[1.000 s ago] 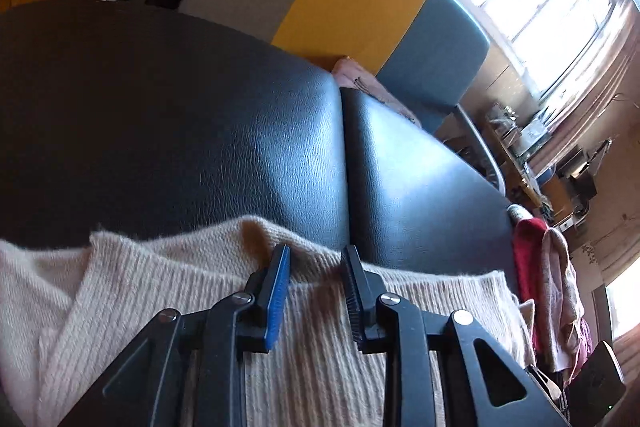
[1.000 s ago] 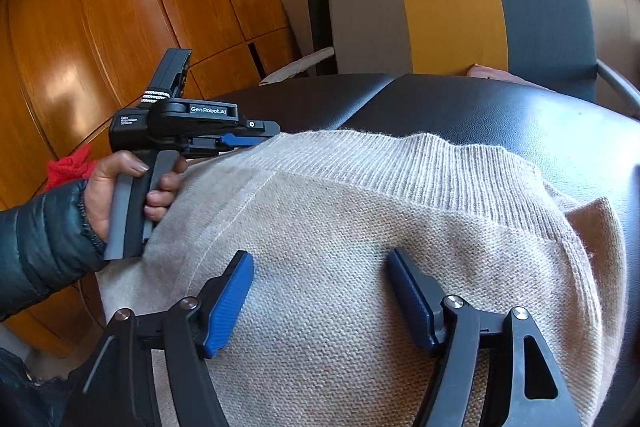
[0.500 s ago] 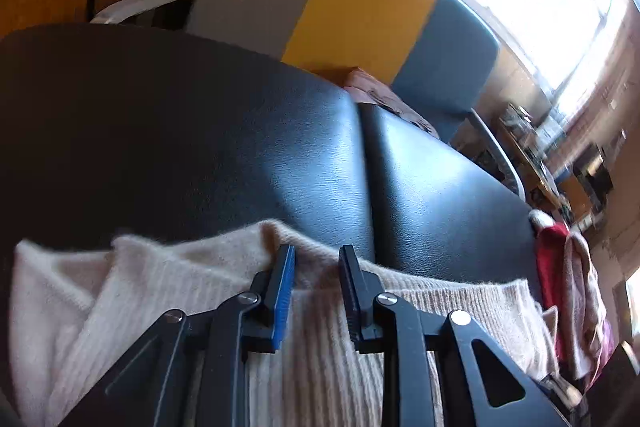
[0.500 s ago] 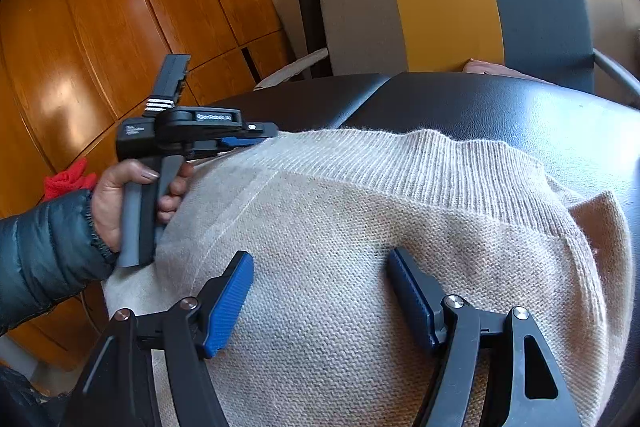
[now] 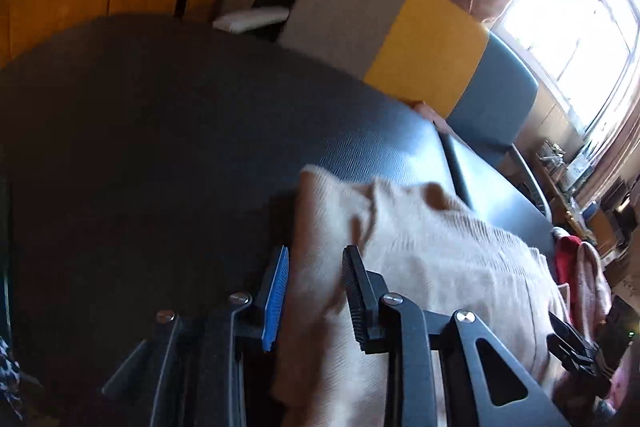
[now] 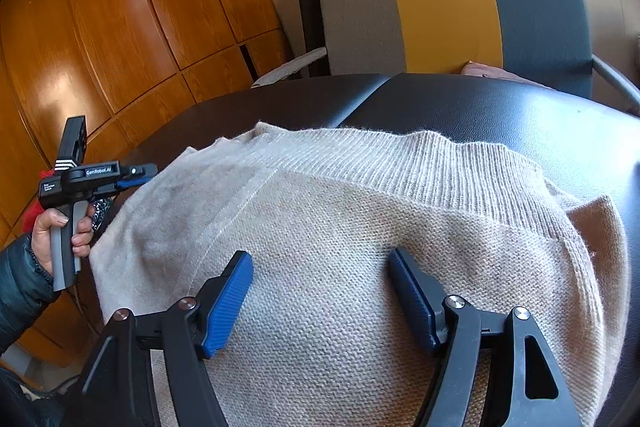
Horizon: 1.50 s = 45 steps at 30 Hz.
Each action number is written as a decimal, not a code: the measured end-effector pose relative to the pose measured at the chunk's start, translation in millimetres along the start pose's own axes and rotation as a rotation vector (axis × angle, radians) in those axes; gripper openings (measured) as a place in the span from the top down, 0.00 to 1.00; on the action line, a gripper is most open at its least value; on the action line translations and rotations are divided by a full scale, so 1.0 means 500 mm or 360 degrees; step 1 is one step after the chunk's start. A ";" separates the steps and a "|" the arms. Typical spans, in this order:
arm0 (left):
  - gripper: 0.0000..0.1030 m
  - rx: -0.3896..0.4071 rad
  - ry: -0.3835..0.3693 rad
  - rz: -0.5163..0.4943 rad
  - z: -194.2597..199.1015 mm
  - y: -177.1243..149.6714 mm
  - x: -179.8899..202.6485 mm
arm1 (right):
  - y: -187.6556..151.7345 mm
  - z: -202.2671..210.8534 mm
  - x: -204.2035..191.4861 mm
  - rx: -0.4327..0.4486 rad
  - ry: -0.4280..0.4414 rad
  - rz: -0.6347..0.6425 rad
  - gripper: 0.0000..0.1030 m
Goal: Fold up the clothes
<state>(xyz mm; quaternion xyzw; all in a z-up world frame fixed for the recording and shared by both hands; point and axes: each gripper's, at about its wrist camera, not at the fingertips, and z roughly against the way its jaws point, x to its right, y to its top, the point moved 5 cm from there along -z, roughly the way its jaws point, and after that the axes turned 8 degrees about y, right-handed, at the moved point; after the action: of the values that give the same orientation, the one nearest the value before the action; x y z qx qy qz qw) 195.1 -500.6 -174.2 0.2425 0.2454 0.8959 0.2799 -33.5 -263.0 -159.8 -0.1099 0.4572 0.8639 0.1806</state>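
- A cream knitted sweater (image 6: 360, 227) lies spread over the black padded table (image 6: 520, 115).
- Its ribbed band runs across the far side.
- One edge (image 5: 320, 227) is folded and bunched, with a pale seam line running down the body.

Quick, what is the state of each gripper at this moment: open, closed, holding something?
Left gripper: jaws opening, beige sweater edge between them, not pinched.
Right gripper: open wide over the sweater, holding nothing.
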 end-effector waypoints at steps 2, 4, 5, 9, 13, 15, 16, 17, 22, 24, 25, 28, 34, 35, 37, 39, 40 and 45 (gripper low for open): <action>0.70 -0.0044 -0.0025 0.0039 -0.006 -0.003 -0.012 | 0.001 -0.001 0.000 -0.0004 -0.0009 0.0008 0.29; 0.70 -0.0082 -0.0047 0.0043 -0.020 -0.002 -0.012 | 0.000 -0.001 -0.001 -0.0005 -0.0014 0.0012 0.29; 0.71 -0.0084 -0.0043 0.0031 -0.024 -0.002 -0.010 | 0.001 -0.003 -0.002 -0.0006 -0.0015 0.0012 0.29; 0.91 -0.0037 0.0146 -0.0011 -0.031 0.010 -0.020 | 0.002 -0.004 -0.004 -0.0006 -0.0021 0.0013 0.29; 0.96 -0.0008 0.0279 -0.0090 -0.038 0.019 -0.024 | 0.002 -0.005 -0.005 -0.0003 -0.0021 0.0010 0.29; 0.97 -0.0012 0.0315 -0.0124 -0.031 0.017 -0.025 | 0.001 -0.005 -0.006 -0.0001 -0.0019 0.0007 0.29; 0.97 -0.0014 0.0333 -0.0141 -0.027 0.016 -0.025 | 0.001 -0.004 -0.006 0.0001 -0.0018 0.0005 0.29; 0.97 -0.0011 0.0270 -0.0108 -0.016 0.014 -0.030 | 0.001 -0.004 -0.006 0.0003 -0.0016 0.0002 0.29; 0.78 -0.0040 -0.0066 0.0048 0.013 0.000 -0.029 | 0.001 -0.001 -0.004 0.0010 0.0002 -0.0009 0.28; 0.76 -0.0073 -0.0159 0.0080 0.017 -0.007 -0.030 | 0.001 0.000 -0.003 0.0010 0.0005 -0.0010 0.28; 0.76 -0.0082 -0.0186 0.0096 0.018 -0.012 -0.032 | 0.001 0.000 -0.003 0.0010 0.0005 -0.0009 0.28; 0.77 -0.0123 -0.0122 0.0085 0.007 -0.026 -0.032 | 0.001 0.000 -0.006 0.0006 -0.0007 0.0001 0.28; 0.96 -0.0041 0.0093 -0.0065 0.015 -0.039 -0.007 | 0.001 -0.001 -0.008 0.0002 -0.0023 0.0014 0.27; 0.96 -0.0010 0.0117 -0.0064 0.022 -0.039 -0.005 | 0.001 0.000 -0.007 0.0002 -0.0022 0.0014 0.27; 1.00 0.0048 0.0182 -0.0054 0.035 -0.039 -0.007 | 0.000 0.000 -0.007 0.0002 -0.0021 0.0013 0.27; 1.00 0.0091 0.0189 -0.0023 0.052 -0.041 -0.007 | 0.000 0.000 -0.007 0.0003 -0.0020 0.0013 0.27; 1.00 0.0112 0.0187 -0.0006 0.061 -0.042 -0.006 | 0.000 0.000 -0.007 0.0004 -0.0019 0.0012 0.27; 0.83 0.0145 -0.0031 -0.0112 0.094 -0.079 0.067 | 0.000 -0.001 -0.009 0.0006 -0.0020 0.0011 0.27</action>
<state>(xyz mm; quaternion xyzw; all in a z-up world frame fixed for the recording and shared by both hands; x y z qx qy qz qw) 212.5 -437.0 -151.1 0.2549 0.2915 0.8710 0.3024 -29.5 -264.4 -158.8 -0.1025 0.4579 0.8644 0.1808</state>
